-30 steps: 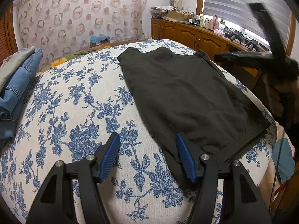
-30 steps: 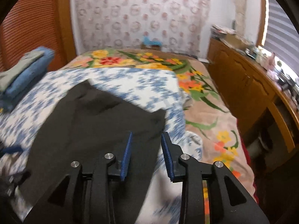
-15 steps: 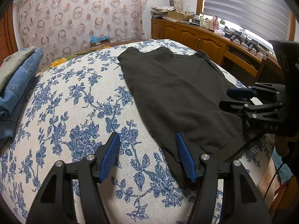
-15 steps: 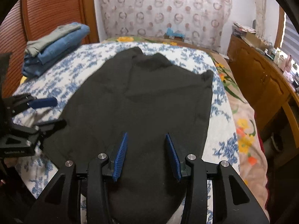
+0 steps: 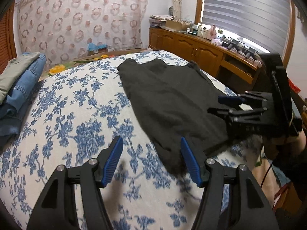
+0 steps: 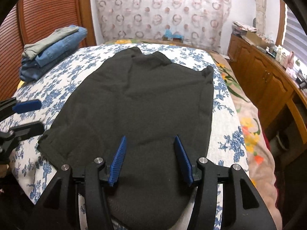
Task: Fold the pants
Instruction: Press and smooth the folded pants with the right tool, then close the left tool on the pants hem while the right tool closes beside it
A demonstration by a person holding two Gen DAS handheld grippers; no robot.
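Dark pants point(image 6: 145, 99) lie spread flat on the blue-flowered bed cover point(image 6: 80, 71), also in the left wrist view point(image 5: 172, 99). My left gripper point(image 5: 151, 159) is open and empty, low over the cover at the pants' near left corner; its right finger is by the hem. It shows at the left edge of the right wrist view point(image 6: 28, 115). My right gripper point(image 6: 149, 159) is open and empty, just above the near edge of the pants. It also shows in the left wrist view point(image 5: 230, 105), over the pants' right side.
A stack of folded jeans and a grey-green garment point(image 5: 17, 84) sits at the bed's far left, also in the right wrist view point(image 6: 51, 49). A wooden cabinet point(image 5: 191, 46) with clutter runs along the right. A flowered blanket point(image 6: 249, 126) hangs off the bed's right side.
The right gripper swung round from the far right and came down over the near edge of the pants, opening wider. The left gripper edged slightly forward toward the pants' corner.
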